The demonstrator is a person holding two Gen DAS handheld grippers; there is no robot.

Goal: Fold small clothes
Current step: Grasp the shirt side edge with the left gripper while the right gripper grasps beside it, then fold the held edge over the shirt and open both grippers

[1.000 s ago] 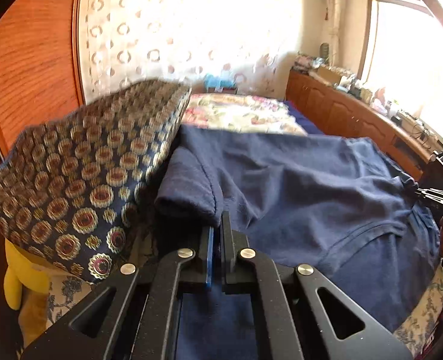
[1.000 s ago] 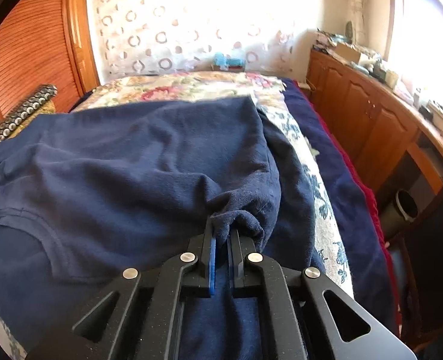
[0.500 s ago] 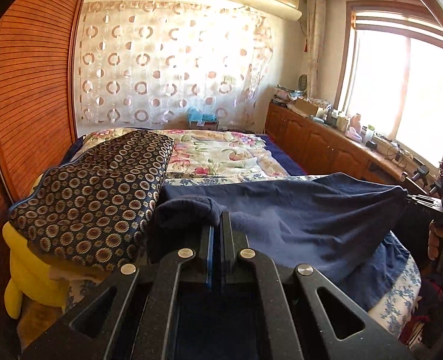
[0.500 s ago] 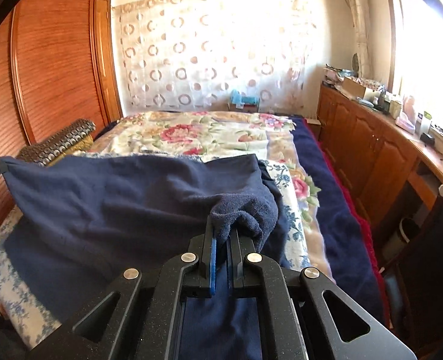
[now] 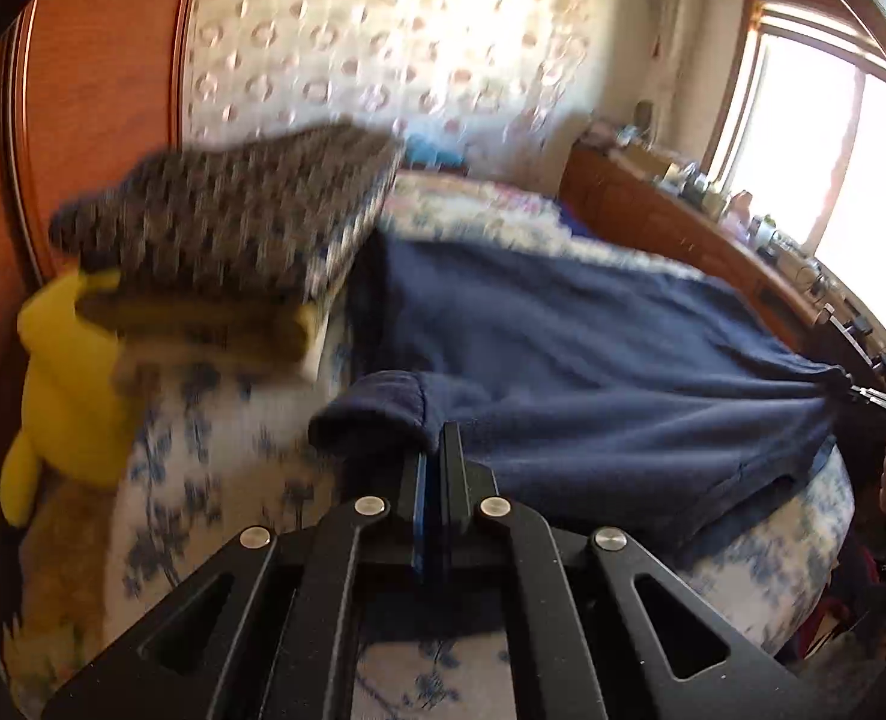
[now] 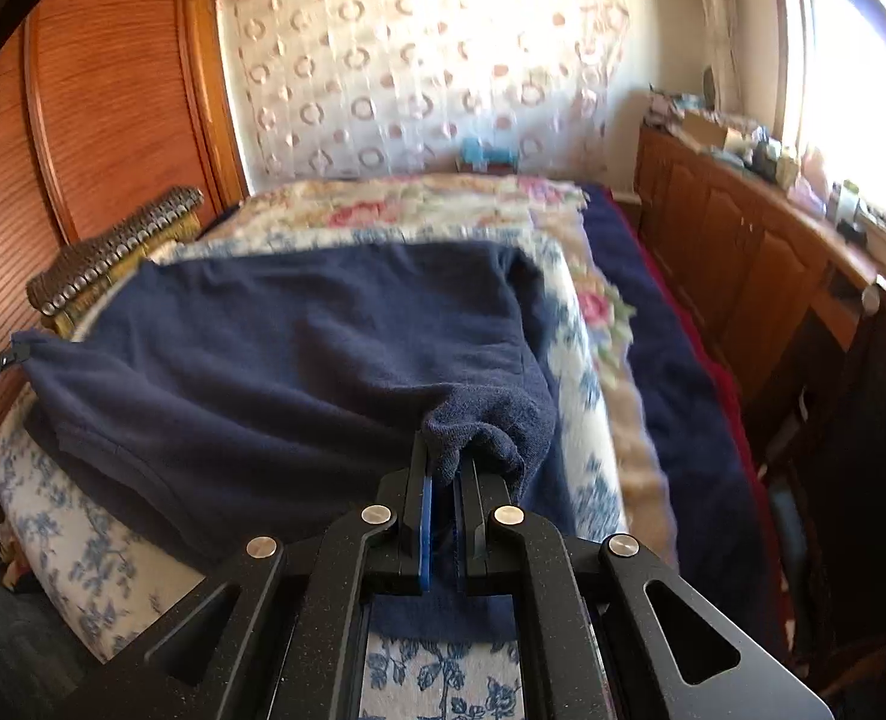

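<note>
A navy blue garment [image 5: 593, 360] lies spread across the near end of the bed, also seen in the right wrist view [image 6: 299, 372]. My left gripper [image 5: 437, 450] is shut on its left corner, which bunches over the fingertips. My right gripper [image 6: 446, 468] is shut on its right corner, also bunched. The cloth stretches between the two grippers, its far part resting on the blue-flowered bedding. The right gripper shows at the right edge of the left wrist view [image 5: 863, 396]. The left wrist view is blurred.
A patterned dark pillow [image 5: 233, 228] lies on a yellow plush toy [image 5: 65, 384] at the bed's left. A wooden wardrobe [image 6: 101, 96] stands on the left. A wooden cabinet [image 6: 761, 264] with clutter runs along the right under the window. A floral quilt [image 6: 443, 204] covers the far bed.
Both grippers have come down and back toward the near edge of the bed, still holding the corners. The garment, lifted half a second ago, now lies lower on the bedding.
</note>
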